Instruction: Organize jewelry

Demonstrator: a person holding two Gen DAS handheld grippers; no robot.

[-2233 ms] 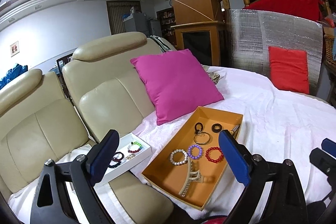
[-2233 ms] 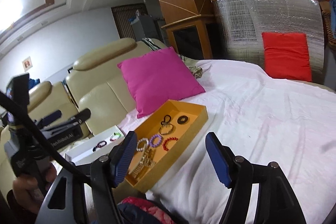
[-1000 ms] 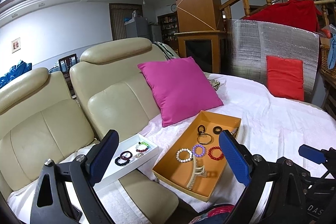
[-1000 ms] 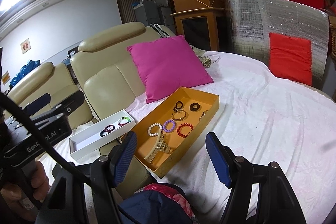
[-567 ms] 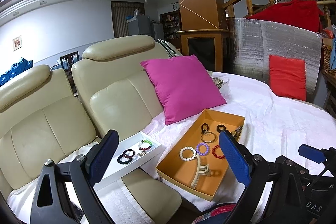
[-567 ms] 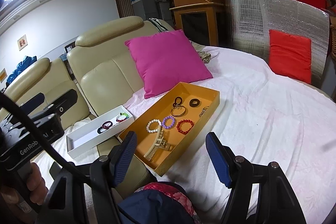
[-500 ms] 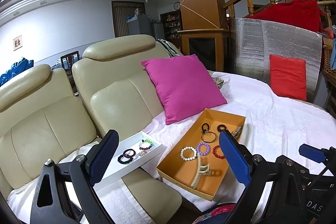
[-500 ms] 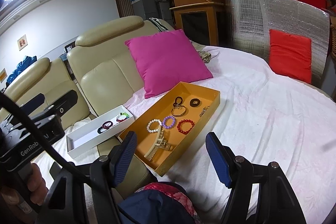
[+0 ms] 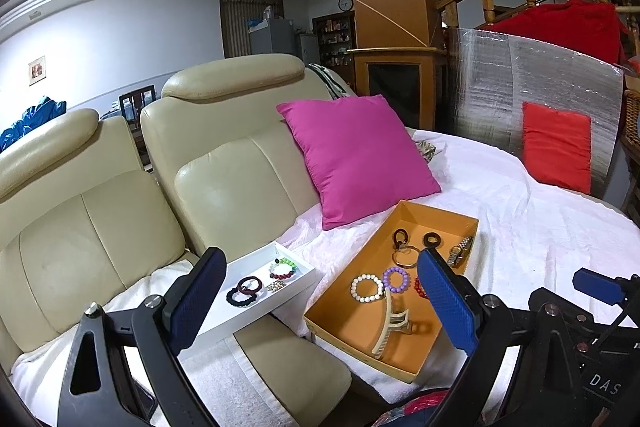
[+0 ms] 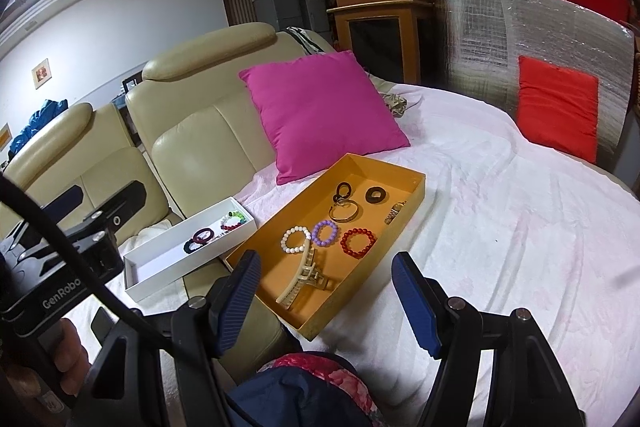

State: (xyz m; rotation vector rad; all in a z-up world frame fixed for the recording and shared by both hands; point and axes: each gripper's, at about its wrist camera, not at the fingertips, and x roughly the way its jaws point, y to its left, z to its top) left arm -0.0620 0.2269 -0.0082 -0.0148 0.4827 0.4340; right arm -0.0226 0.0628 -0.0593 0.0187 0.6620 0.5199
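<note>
Left hand-held gripper [image 9: 324,301]: blue-padded fingers spread wide, nothing between them, held above the sofa edge.

Cream leather sofa [image 9: 120,211]: two seats, white towel over the seat fronts.

Shallow white rectangular tray [image 10: 160,269]: rests on the sofa seat, just left of the orange tray. At its far end lie a black beaded bracelet [image 9: 240,298], a maroon hair tie [image 9: 250,283], a small gold piece [image 9: 277,286] and a red-and-green beaded bracelet [image 9: 283,267].

Magenta square cushion [image 9: 356,157]: leans against the sofa back, behind the orange tray.

Orange rectangular cardboard tray [image 10: 404,175]: on the white-covered bed. Contents, near to far: beige plastic claw hair clip [image 10: 302,281]; white beaded bracelet [image 10: 295,239], purple beaded bracelet [image 10: 325,233] and red beaded bracelet [image 10: 359,242] in a row; gold bangle [image 10: 344,211] touching a black loop [image 10: 344,190]; dark ring [image 10: 375,195]; metal wristwatch [image 10: 395,211] against the right wall.

Right hand-held gripper [image 10: 326,299]: blue pads wide apart, empty, near the orange tray's front corner.

Red rectangular cushion [image 10: 558,107]: against a silver foil panel [image 10: 480,39], far right.
</note>
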